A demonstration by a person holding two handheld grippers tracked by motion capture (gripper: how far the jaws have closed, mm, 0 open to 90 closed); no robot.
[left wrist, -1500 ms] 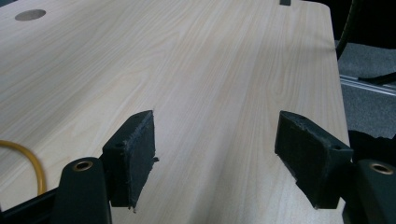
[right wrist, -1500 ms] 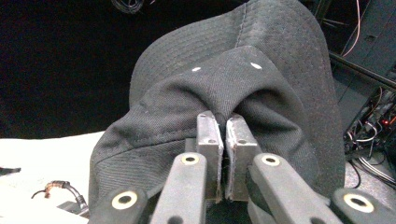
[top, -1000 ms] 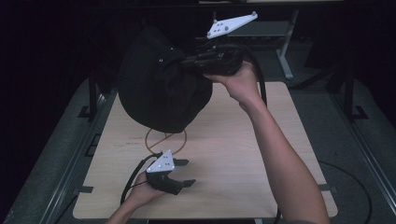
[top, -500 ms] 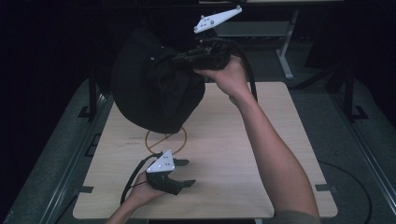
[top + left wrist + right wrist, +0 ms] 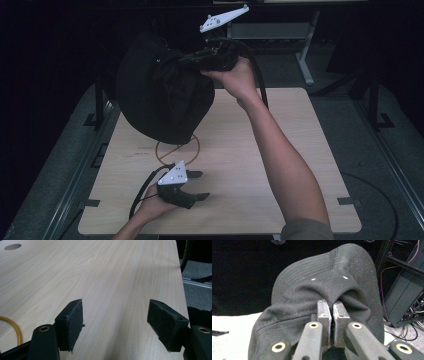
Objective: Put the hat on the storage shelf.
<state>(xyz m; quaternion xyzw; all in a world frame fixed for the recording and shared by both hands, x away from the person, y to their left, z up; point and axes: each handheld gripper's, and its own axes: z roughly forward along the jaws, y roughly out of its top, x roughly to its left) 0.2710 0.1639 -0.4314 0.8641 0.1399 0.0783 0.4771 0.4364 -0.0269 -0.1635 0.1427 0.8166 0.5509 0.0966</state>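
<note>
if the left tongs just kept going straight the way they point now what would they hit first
Probably nothing on the table: the left tongs stand open over the bare pale wooden tabletop, and the line ahead looks free up to its far edge. The thin yellow loop of cord lies off to the side, out of that line.

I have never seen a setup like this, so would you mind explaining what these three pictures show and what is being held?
A person works at a wooden table with a hand-held two-jaw tool in each hand. The high view looks down from above. The right gripper, lifted over the table's far side, is clamped shut on the fabric of a black cap; its own camera looks along its jaws. The left gripper rests low near the table's front edge, jaws open and empty. A loop of yellow cord lies on the table.
</note>
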